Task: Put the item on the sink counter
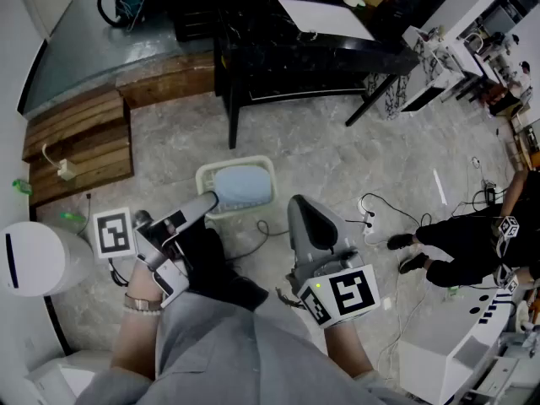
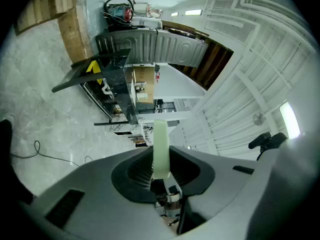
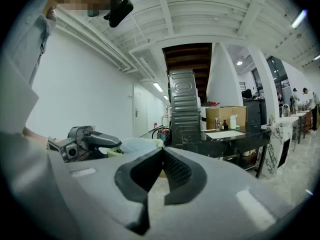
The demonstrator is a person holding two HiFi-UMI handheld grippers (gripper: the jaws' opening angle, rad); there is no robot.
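While the head view just shows the left gripper (image 1: pixel 210 198) meeting the pale-green basket (image 1: pixel 221 169), well short of the black counter (image 1: pixel 337 36), its own view shows jaws clamped on the rim (image 2: pixel 160 149) (a thin green strip). The right gripper (image 3: pixel 162 154) jaws are closed and empty.

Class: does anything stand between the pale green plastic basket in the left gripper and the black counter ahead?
Nothing visible does. The left gripper holds the pale green plastic basket by its rim, and only bare grey marble floor lies between it and the black counter.
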